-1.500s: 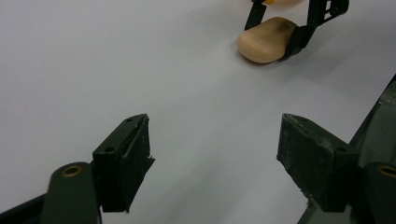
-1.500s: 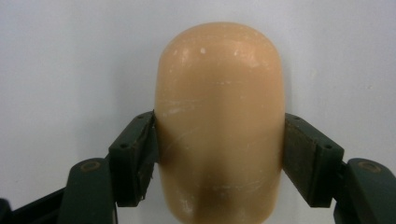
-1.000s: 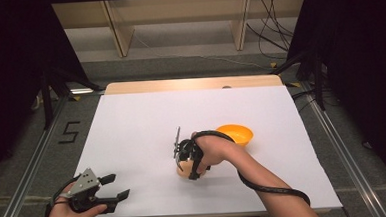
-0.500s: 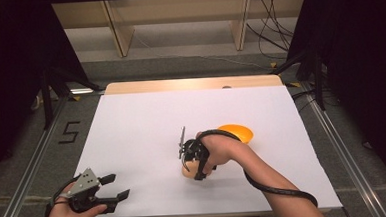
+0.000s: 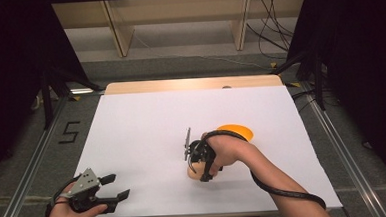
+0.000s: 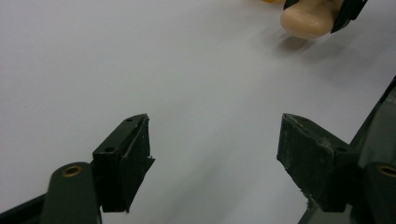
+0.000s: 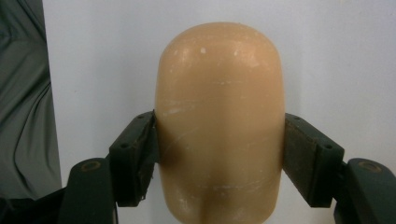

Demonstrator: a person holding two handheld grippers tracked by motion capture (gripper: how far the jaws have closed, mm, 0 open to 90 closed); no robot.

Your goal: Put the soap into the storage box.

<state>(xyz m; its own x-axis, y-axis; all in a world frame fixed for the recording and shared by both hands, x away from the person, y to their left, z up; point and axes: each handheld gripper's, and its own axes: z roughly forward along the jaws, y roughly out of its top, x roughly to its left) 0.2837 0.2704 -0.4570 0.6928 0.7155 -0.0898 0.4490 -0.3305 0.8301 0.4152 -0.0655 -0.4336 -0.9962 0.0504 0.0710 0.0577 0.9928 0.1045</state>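
This looks like a lab or test room fitted out for recording. A wooden table under a plain white sheet (image 5: pixel 146 121) stands between two long metal floor rails (image 5: pixel 31 167), with dark curtains (image 5: pixel 14 73) on both sides. Loose black cables (image 5: pixel 267 39) lie on the grey floor, and a black numeral 5 (image 5: pixel 69 132) is marked on it.

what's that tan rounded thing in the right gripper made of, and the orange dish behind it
The tan rounded piece looks like smooth plastic or sealed wood: matte beige, with fine pale scuffs and no visible grain, so I can't settle which. It sits clamped in the right gripper. The orange dish looks like plastic, going by its uniform bright colour; its finish is too small to judge.
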